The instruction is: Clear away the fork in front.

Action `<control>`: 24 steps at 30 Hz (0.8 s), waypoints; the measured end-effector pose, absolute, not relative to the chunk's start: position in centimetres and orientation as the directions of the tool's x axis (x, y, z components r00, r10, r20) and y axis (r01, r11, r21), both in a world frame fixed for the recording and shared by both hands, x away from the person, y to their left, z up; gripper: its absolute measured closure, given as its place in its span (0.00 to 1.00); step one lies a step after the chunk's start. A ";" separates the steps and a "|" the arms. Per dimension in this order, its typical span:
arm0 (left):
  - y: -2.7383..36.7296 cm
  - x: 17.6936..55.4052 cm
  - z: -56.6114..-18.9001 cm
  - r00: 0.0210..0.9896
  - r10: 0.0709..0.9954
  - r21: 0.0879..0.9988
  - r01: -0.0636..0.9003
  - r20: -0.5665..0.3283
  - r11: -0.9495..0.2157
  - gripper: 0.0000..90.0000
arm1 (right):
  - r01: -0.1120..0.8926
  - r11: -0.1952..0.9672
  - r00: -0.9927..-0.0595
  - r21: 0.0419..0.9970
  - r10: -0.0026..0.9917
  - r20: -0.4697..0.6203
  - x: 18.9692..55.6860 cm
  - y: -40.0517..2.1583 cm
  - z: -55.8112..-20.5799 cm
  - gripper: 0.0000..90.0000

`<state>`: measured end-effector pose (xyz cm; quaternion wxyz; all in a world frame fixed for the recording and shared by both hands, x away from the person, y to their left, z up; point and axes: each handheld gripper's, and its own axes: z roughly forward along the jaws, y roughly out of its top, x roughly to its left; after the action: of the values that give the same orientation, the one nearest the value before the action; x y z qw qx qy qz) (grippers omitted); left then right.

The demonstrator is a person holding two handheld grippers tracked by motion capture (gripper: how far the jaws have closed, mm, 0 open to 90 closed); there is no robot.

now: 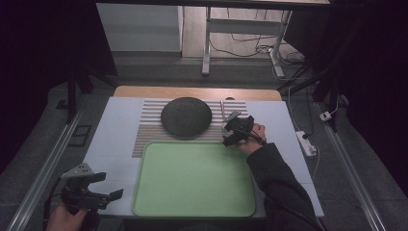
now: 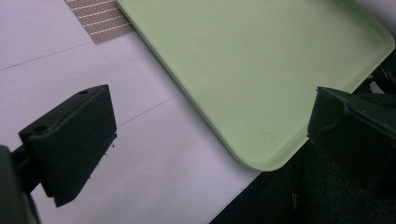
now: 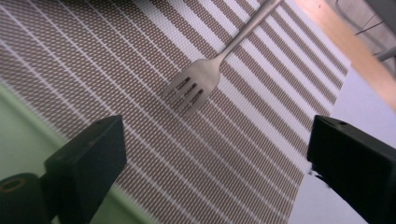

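Fork [image 3: 196, 81] handle cut off, right tongs [image 3: 215, 154] wide apart

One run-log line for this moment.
right gripper: open, above fork on striped mat | left gripper: open, empty, by green tray

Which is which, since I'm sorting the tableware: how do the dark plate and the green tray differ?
The plate is round and nearly black; the tray is rectangular with rounded corners and pale green. The plate looks smaller than the tray. The plate sits on the striped placemat at the far side; the tray lies nearer the person, its far edge over the mat. Both hold nothing.
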<state>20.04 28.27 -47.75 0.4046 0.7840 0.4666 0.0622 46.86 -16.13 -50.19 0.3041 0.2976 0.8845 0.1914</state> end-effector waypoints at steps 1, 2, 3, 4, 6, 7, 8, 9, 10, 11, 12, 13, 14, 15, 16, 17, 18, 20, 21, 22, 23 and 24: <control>28.3 20.0 -47.8 0.557 0.782 0.692 0.681 -0.280 -0.237 0.02 | 0.388 0.771 -0.639 0.504 0.620 -0.456 47.1 -15.8 -50.4 0.11; 28.3 20.0 -47.8 0.557 0.782 0.692 0.681 -0.280 -0.238 0.02 | 0.383 0.778 -0.638 0.498 0.613 -0.466 47.1 -15.7 -50.5 0.13; 28.3 20.0 -47.8 0.557 0.782 0.692 0.681 -0.280 -0.238 0.02 | 0.366 0.793 -0.644 0.488 0.594 -0.482 47.3 -15.5 -50.6 0.15; 28.3 20.1 -47.8 0.557 0.782 0.692 0.682 -0.280 -0.237 0.02 | 0.357 0.799 -0.644 0.484 0.586 -0.492 47.3 -15.4 -50.6 0.18; 28.3 20.1 -47.8 0.557 0.782 0.692 0.682 -0.280 -0.238 0.02 | 0.342 0.816 -0.652 0.466 0.563 -0.507 47.4 -15.1 -50.7 0.25; 28.3 20.1 -47.8 0.557 0.782 0.692 0.682 -0.280 -0.238 0.02 | 0.336 0.823 -0.662 0.458 0.552 -0.507 47.5 -15.0 -50.8 0.28; 28.2 20.1 -47.8 0.557 0.782 0.692 0.682 -0.279 -0.239 0.02 | 0.331 0.830 -0.674 0.449 0.541 -0.503 47.6 -14.9 -50.8 0.31; 28.2 20.1 -47.8 0.558 0.782 0.691 0.682 -0.279 -0.239 0.02 | 0.326 0.837 -0.666 0.440 0.534 -0.521 47.6 -14.7 -50.9 0.36; 28.2 20.1 -47.8 0.557 0.782 0.691 0.682 -0.279 -0.239 0.02 | 0.319 0.841 -0.678 0.436 0.524 -0.515 47.6 -14.6 -51.0 0.40; 28.2 20.1 -47.8 0.557 0.782 0.691 0.682 -0.279 -0.239 0.02 | 0.317 0.845 -0.684 0.431 0.518 -0.513 47.6 -14.5 -51.1 0.42; 28.2 20.1 -47.8 0.557 0.782 0.691 0.682 -0.279 -0.239 0.02 | 0.312 0.847 -0.686 0.431 0.515 -0.515 47.7 -14.5 -51.1 0.48; 28.2 20.1 -47.8 0.558 0.782 0.691 0.682 -0.279 -0.240 0.02 | 0.308 0.854 -0.692 0.420 0.504 -0.516 47.7 -14.4 -51.1 0.53; 28.2 20.1 -47.8 0.558 0.781 0.691 0.682 -0.279 -0.241 0.02 | 0.302 0.857 -0.697 0.418 0.497 -0.517 47.7 -14.3 -51.1 0.55; 28.2 20.1 -47.8 0.558 0.782 0.691 0.682 -0.279 -0.241 0.02 | 0.296 0.863 -0.697 0.411 0.489 -0.525 47.8 -14.2 -51.2 0.58; 28.2 20.1 -47.8 0.557 0.782 0.690 0.683 -0.280 -0.239 0.02 | 0.292 0.865 -0.702 0.408 0.484 -0.523 47.8 -14.2 -51.2 0.62; 28.2 20.1 -47.8 0.557 0.782 0.690 0.683 -0.280 -0.239 0.02 | 0.292 0.865 -0.702 0.408 0.484 -0.523 47.8 -14.2 -51.2 0.62; 28.2 20.1 -47.8 0.557 0.782 0.690 0.683 -0.280 -0.240 0.02 | 0.278 0.873 -0.706 0.401 0.469 -0.530 47.8 -14.0 -51.3 0.68; 28.2 20.1 -47.8 0.558 0.781 0.690 0.683 -0.280 -0.241 0.02 | 0.269 0.879 -0.716 0.392 0.455 -0.529 47.7 -13.9 -51.3 0.73; 28.2 20.1 -47.8 0.558 0.781 0.690 0.683 -0.280 -0.241 0.02 | 0.262 0.885 -0.716 0.385 0.446 -0.538 47.7 -13.8 -51.4 0.76; 28.2 20.1 -47.8 0.558 0.781 0.690 0.683 -0.279 -0.241 0.02 | 0.253 0.891 -0.723 0.377 0.434 -0.538 47.7 -13.8 -51.4 0.79; 28.2 20.0 -47.8 0.558 0.781 0.690 0.682 -0.279 -0.241 0.02 | 0.257 0.891 -0.724 0.375 0.434 -0.536 47.6 -13.7 -51.5 0.81; 28.2 20.0 -47.8 0.559 0.781 0.690 0.682 -0.279 -0.241 0.02 | 0.247 0.897 -0.726 0.367 0.422 -0.543 47.6 -13.6 -51.5 0.83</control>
<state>20.05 28.22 -47.75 0.4031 0.7854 0.4658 0.0614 47.58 -13.58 -51.53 0.3226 0.1819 0.9189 0.1359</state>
